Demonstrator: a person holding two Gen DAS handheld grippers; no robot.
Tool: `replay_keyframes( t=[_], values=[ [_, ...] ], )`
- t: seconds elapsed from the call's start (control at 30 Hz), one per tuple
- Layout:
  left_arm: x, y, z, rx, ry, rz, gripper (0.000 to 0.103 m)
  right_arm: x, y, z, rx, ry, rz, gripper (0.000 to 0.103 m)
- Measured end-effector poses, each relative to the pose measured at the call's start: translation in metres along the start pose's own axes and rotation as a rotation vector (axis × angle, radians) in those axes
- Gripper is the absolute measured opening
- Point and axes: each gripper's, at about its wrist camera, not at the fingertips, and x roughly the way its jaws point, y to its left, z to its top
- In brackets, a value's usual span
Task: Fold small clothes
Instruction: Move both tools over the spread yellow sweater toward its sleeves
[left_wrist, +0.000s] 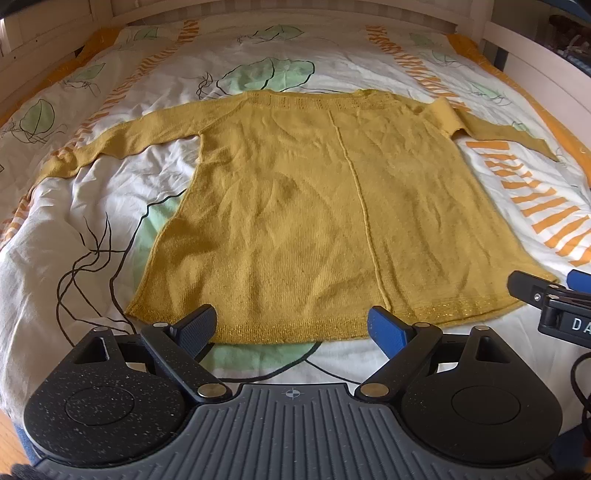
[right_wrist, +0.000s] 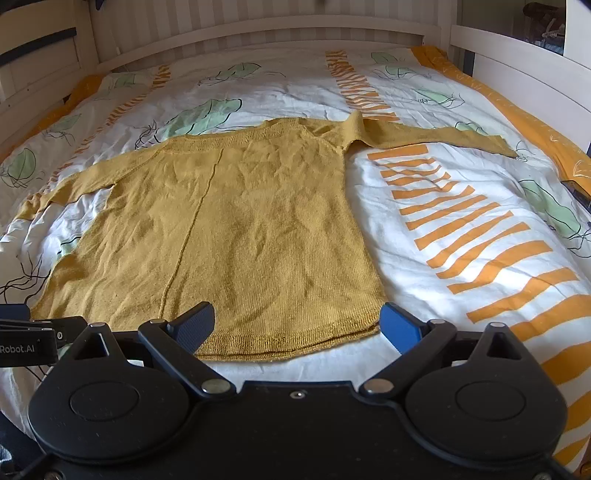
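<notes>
1. A mustard-yellow knit sweater (left_wrist: 314, 221) lies spread flat on a bed's patterned duvet (left_wrist: 110, 206), hem toward the cameras, neckline toward the white headboard (right_wrist: 258, 37) at the top of the frame.
2. The left wrist view shows the whole left sleeve (left_wrist: 122, 140) reaching to the left edge of the frame; the right wrist view cuts that sleeve short but shows the full right sleeve (right_wrist: 436, 134) stretching toward the upper right, its shoulder end bunched into a fold.
3. Only the right wrist view shows a small dark object (right_wrist: 576, 192) at the duvet's right edge; what it is cannot be told.
4. The sweater's long axis runs from bottom centre to upper centre of the frame, a raised seam (left_wrist: 354, 192) tracing it; the sleeves lie crosswise.
5. The left gripper (left_wrist: 295, 325) hovers at the hem, fingers spread wide, holding nothing; its fingertips flank the hem's middle.
6. The right gripper (right_wrist: 299, 325) sits at the hem's right corner, fingers likewise spread and empty.
7. Each gripper shows at the edge of the other's view, close beside it.
8. White bed rails (right_wrist: 517, 74) border the duvet on both sides.
</notes>
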Motion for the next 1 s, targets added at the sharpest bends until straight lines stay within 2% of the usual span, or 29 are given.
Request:
replay_keyframes(
  t=[0.7, 0.83, 1.0],
  values=[
    [0.026, 0.001, 0.013, -0.005, 0.075, -0.010, 0.089, 0.025, 0.000, 0.009, 0.010, 0.071, 0.011, 0.097],
    [0.033, 0.003, 0.021, -0.015, 0.088, -0.019, 0.089, 0.034, -0.002, 0.016, 0.002, 0.090, 0.011, 0.097],
    [0.043, 0.007, 0.041, -0.031, 0.084, -0.027, 0.089, 0.045, -0.011, 0.036, 0.036, 0.112, 0.061, 0.097]
  ],
)
